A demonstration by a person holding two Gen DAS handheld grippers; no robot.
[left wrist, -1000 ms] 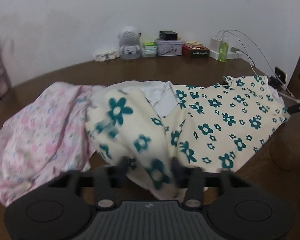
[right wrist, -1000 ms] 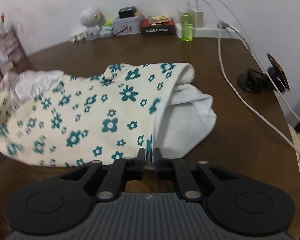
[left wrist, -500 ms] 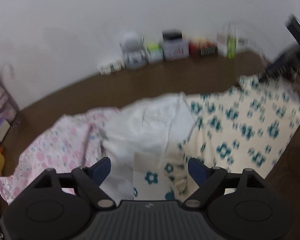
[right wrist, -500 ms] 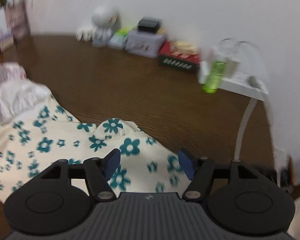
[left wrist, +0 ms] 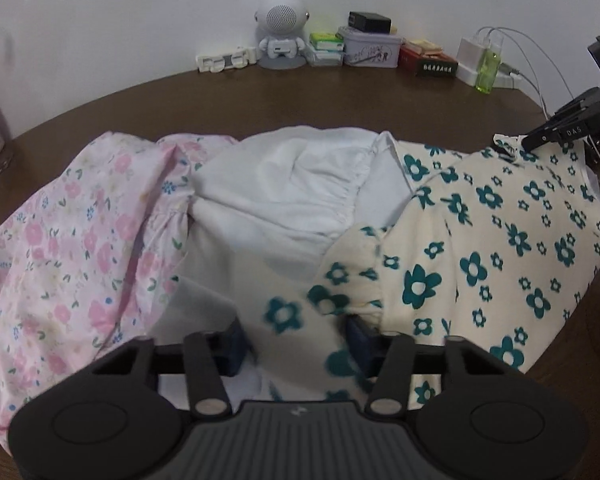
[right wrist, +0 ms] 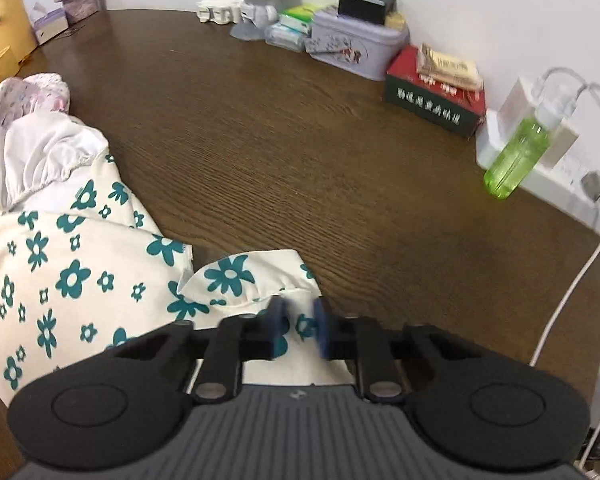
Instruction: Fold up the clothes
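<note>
- Lying spread over the dark brown wood-grain desk (right wrist: 300, 140): a cream soft-cloth garment printed with teal flowers (left wrist: 500, 248), its long axis running left to right between the two tools.
- At its left end, close under the left tongs (left wrist: 298, 338): a bunched, rumpled lobe of that cloth filling the gap between the blue pads. Cannot tell whether pressed tight or only straddled, with the pads fairly wide apart and the cloth blurred there.
- At its far right corner, under the right tongs (right wrist: 299, 324): a turned-up flap with one big flower. Pads nearly together with a thin fold between them, so judged pinched on the cloth edge.
- Each end nearer its own side's tool; any fold from here likely turns on carrying one end along that long axis toward the other.
- Partly lapping the cream piece on the left: a plain white garment with a gathered, elastic-looking hem (left wrist: 284, 196), and past it a thin pale pink floral garment (left wrist: 80, 260), creased and limp.
- Cream cloth thicker and matte, draping in soft rolls; likely to slip or sag if gripped by one layer only.
- Along the wall, well apart: a slim green plastic bottle (right wrist: 518, 156).
</note>
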